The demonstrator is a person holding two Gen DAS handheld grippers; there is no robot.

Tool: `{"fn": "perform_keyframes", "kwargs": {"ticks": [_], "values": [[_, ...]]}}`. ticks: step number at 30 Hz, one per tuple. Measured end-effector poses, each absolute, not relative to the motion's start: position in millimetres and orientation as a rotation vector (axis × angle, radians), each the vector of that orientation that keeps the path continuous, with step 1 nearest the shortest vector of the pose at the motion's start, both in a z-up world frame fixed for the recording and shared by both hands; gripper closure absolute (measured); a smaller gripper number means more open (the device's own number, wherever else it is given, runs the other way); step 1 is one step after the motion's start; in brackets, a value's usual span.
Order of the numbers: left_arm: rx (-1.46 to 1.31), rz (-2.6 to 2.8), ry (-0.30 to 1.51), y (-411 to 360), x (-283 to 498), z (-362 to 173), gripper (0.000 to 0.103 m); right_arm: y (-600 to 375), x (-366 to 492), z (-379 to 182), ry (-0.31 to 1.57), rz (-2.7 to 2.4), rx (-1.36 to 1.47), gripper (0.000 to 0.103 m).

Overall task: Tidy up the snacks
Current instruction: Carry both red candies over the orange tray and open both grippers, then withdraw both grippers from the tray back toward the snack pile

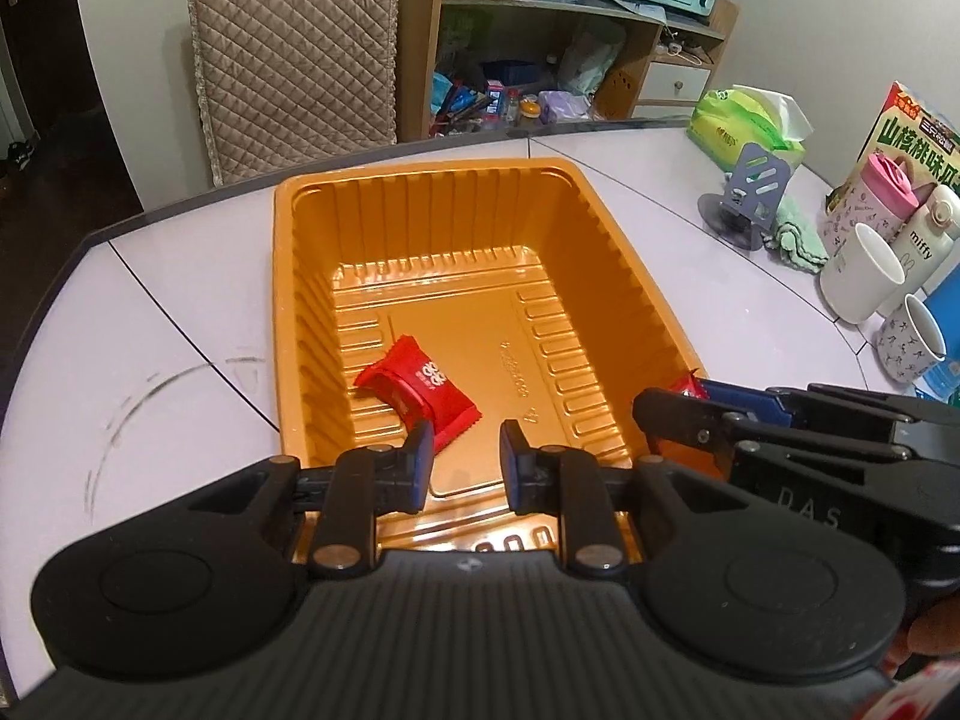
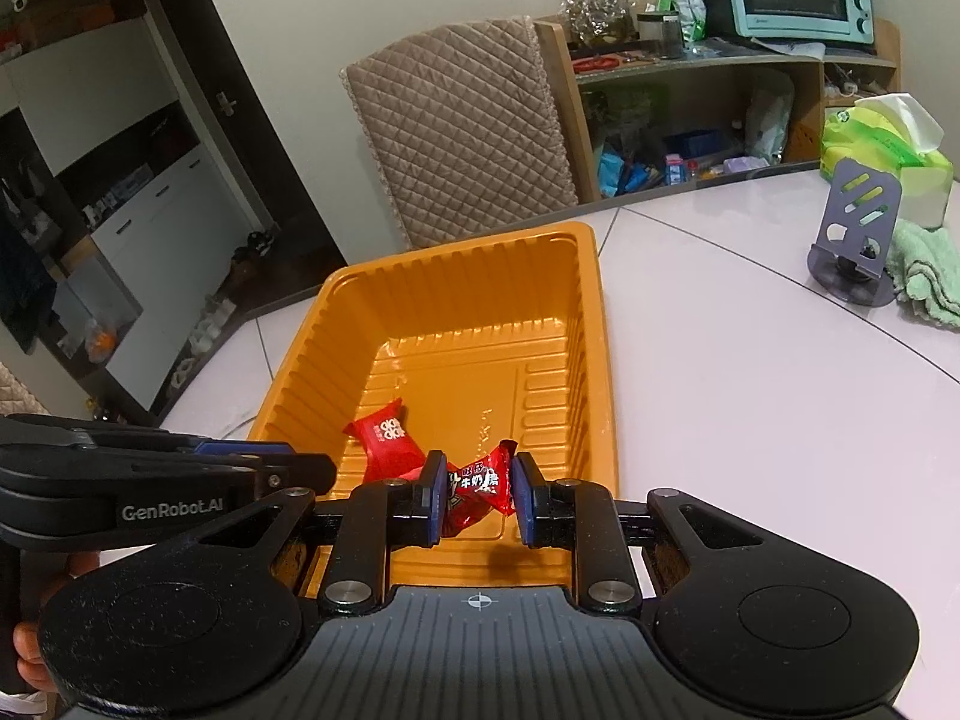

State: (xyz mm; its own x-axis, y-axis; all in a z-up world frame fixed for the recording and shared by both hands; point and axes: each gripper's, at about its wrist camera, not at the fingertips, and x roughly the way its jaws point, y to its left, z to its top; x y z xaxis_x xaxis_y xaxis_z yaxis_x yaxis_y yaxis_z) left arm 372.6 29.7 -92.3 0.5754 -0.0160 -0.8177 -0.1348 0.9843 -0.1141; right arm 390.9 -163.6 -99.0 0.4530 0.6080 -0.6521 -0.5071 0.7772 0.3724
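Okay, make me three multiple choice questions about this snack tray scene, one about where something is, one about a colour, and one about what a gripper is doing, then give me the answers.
1. Where does the red snack packet with white circles lie?
A. on the tray floor
B. on the table
C. on the shelf

2. What colour is the tray?
A. blue
B. orange
C. white

3. What is the right hand-held gripper doing?
A. gripping a cup
B. resting on the table
C. holding a red candy packet over the tray

Answers:
1 A, it rests flat inside the tray.
2 B, its ribbed walls are orange.
3 C, the packet sits between its blue pads above the tray floor.
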Motion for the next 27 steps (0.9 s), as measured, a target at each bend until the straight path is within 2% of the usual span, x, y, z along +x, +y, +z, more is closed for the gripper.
{"fn": "perform_keyframes", "kwargs": {"ticks": [5,17,18,21,22,27], "values": [[-0.177,0.076,0.951,35.9,369.6,-89.9,0.081,-160.3,392.1,-99.6,0.861,0.694,0.129,0.079],[-0.191,0.087,0.93,43.1,355.4,-81.2,0.071,-162.7,394.2,-85.9,0.803,0.696,0.18,0.077],[-0.196,0.086,0.928,43.6,353.4,-79.9,0.071,-164.4,394.1,-84.3,0.803,0.693,0.183,0.073],[-0.214,0.086,0.921,45.1,346.1,-75.5,0.068,-171.3,391.6,-79.1,0.797,0.678,0.199,0.05],[-0.22,0.086,0.919,45.0,343.0,-73.9,0.068,-175.1,389.1,-77.0,0.786,0.674,0.208,0.047],[-0.252,0.086,0.903,46.5,323.4,-63.8,0.066,-190.9,379.1,-70.5,0.781,0.661,0.222,0.046]]}}
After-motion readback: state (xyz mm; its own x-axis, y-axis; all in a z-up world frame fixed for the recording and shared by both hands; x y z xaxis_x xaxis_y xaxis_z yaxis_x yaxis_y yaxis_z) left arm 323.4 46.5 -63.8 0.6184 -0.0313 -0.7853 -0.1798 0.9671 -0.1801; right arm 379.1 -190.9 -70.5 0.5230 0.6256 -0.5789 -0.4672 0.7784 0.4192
